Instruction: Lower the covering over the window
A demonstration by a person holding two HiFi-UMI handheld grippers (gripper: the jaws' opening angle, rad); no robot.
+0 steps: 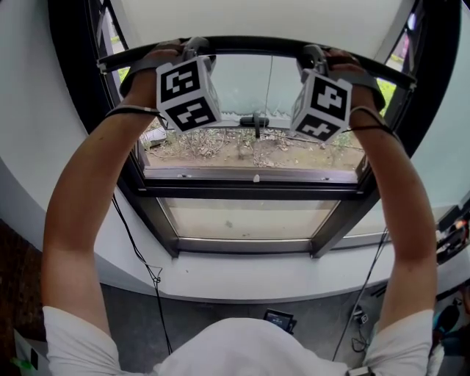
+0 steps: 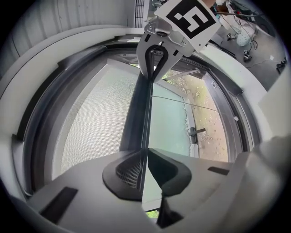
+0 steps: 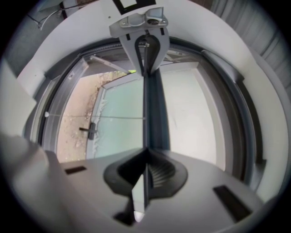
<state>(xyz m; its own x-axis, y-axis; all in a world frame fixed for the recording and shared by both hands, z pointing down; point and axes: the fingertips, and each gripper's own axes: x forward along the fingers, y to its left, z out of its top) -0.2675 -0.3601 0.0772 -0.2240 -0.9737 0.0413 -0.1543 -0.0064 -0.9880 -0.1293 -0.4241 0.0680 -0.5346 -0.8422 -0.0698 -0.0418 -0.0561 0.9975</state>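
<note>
Head view: the roller blind hangs at the window's top, and its dark bottom bar runs between both hands. The left gripper and right gripper each pinch that bar near an end. Below it lie the window handle and the white sill.

Left gripper view: the jaws are clamped on the bar, with the blind's fabric beside it.

Right gripper view: the jaws are likewise clamped on the bar, and the handle is off to one side.
</note>
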